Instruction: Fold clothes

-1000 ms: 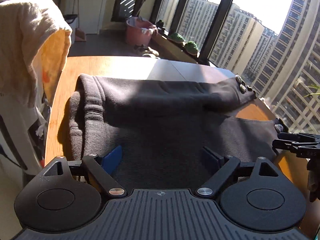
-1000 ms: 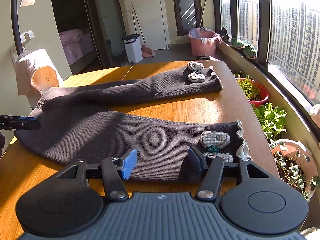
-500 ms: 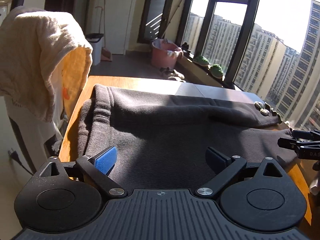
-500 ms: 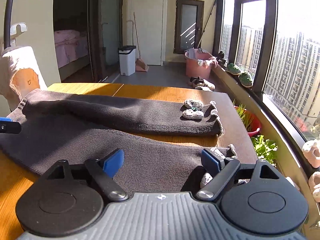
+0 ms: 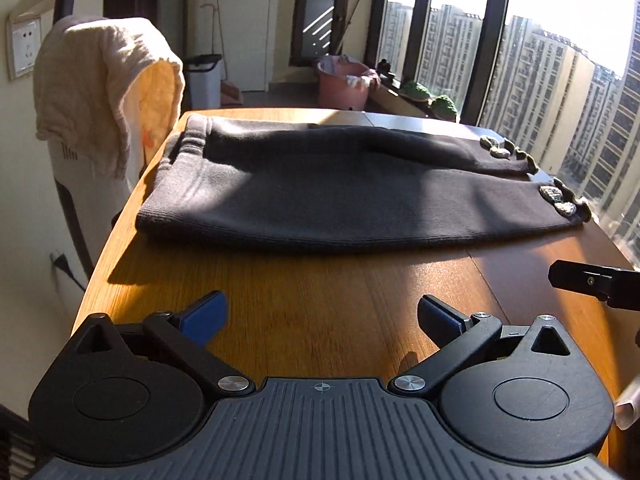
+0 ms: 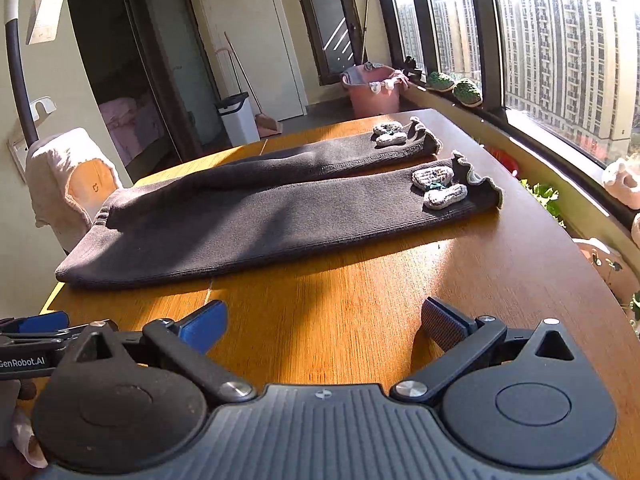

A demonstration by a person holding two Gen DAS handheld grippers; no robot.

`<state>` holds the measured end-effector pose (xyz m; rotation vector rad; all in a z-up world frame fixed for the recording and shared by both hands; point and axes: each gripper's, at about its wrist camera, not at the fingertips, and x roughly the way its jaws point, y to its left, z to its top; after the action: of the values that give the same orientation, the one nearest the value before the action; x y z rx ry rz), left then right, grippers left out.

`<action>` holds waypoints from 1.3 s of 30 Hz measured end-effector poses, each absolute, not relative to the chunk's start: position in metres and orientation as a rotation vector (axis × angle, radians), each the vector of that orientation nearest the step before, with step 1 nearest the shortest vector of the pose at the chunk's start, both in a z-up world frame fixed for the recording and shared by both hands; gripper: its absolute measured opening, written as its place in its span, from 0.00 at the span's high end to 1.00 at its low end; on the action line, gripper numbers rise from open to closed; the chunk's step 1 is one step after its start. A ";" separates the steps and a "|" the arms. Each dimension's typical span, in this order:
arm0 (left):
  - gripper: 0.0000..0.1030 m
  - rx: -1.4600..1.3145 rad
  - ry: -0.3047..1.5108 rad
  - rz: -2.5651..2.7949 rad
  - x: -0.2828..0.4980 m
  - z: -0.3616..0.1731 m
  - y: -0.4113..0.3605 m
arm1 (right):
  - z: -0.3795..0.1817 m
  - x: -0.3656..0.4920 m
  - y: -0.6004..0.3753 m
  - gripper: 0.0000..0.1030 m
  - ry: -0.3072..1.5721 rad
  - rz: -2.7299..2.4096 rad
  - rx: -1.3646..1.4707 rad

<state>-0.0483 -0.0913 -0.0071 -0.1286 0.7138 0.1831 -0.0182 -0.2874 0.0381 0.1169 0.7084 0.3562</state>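
Landmark: the wooden table [image 5: 320,304]; every place below is given relative to it.
Task item: 1 pair of dark knit trousers [image 5: 340,200] lies flat on the table, across its middle, well clear of the near edge where you stand.
Long axis: the trousers run across your line of sight, roughly parallel to the table's near edge. The waistband [image 5: 184,152] points toward the table's left end, beside the chair draped with a beige towel [image 5: 100,88]. The 2 cuffs, each with a crocheted bow [image 6: 438,186], point toward the table's window end.
Leg layout: the 2 legs lie side by side, touching near the waist and slightly apart at the cuffs.
Left gripper [image 5: 320,320]: jaws spread fully, nothing between the pads. It hovers over bare table wood at the near edge, short of the trousers.
Right gripper [image 6: 324,322]: jaws spread fully, nothing between the pads. It also hovers over bare wood, short of the trousers.
Key relation: the trousers lie straight ahead of both grippers, toward the table's far side. Your left hand is nearer the waistband end; your right hand is nearer the cuff end.
Judgement: no fold is made yet. The next move likely calls for reaching forward to the near hem, 1 gripper per end.
Caution: the knit looks soft and may sag between the 2 grip points.
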 end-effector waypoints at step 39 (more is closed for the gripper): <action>0.00 -0.081 0.734 0.234 -0.047 -0.009 -0.102 | 0.032 -0.032 -0.246 0.00 0.742 0.251 -0.095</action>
<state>-0.0475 -0.1023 -0.0089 -0.0807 0.7341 0.2343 -0.0323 -0.2458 0.0315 -0.0946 0.7423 0.2506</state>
